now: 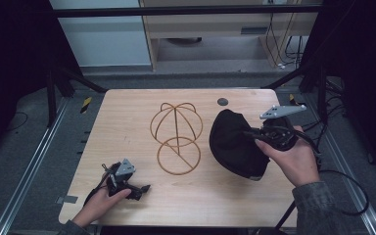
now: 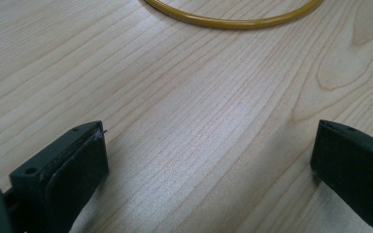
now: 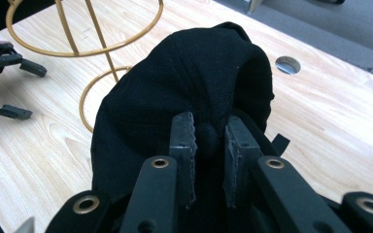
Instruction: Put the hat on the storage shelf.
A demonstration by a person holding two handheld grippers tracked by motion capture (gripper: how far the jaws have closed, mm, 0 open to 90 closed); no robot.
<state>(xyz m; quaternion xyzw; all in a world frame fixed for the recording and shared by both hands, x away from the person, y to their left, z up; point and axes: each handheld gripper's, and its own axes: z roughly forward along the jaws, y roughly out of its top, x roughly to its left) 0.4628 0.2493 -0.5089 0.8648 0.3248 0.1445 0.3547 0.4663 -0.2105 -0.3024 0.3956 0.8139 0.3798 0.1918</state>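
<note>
The step in hand looks like carrying a black cap (image 1: 235, 142) to the wire stand (image 1: 176, 137). The right gripper (image 3: 209, 145) has its jaws pinched narrow on a fold of the cap's crown, with the fabric bunched between the pads. The cap hangs from that grip just right of the stand, over the right half of the bench (image 1: 127, 107); whether its lower edge touches the wood I cannot tell.

The left gripper (image 1: 142, 188) lies low at the near left of the bench, apart from the stand, its jaws wide with nothing between them. In the left gripper view the bare wood lies between the two jaws and the stand's ring (image 2: 233, 19) curves across farther off.

The next move, as I judge it, calls for lifting the cap clear above the stand's domed top, bringing its open side down over the dome, and only then letting go. Since the grip is on the crown, the cap's hollow should face down, which suits the stand. The light wire frame may slide, so the free left gripper could steady the ring at its base.

Count: one cap, one stand (a dome above a flat ring), two grippers, one round hole (image 1: 222, 102) in the bench near the far edge.
</note>
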